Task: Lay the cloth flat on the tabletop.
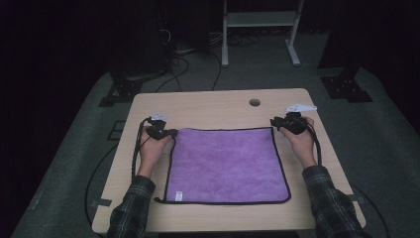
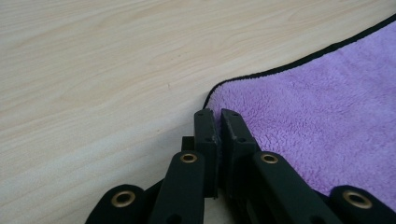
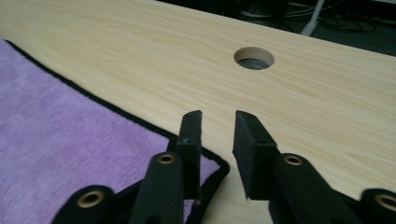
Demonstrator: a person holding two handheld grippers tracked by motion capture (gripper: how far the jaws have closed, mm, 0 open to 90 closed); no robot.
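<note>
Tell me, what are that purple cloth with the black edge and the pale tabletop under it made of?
The purple cloth looks like soft microfibre or fleece: fuzzy matte pile, with black stitched edging. The pale tabletop looks like wood or a wood-print laminate: light grain lines, smooth low sheen; which of the two is unclear.

Dim, grainy high view; bright, soft close gripper views.

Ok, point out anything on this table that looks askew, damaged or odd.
Nothing stands out. The purple cloth lies flat and roughly square on the table, its black hem unbroken apart from a short loose end at the near left corner. The left gripper and right gripper sit at its far corners; the right's jaws stand apart.
</note>
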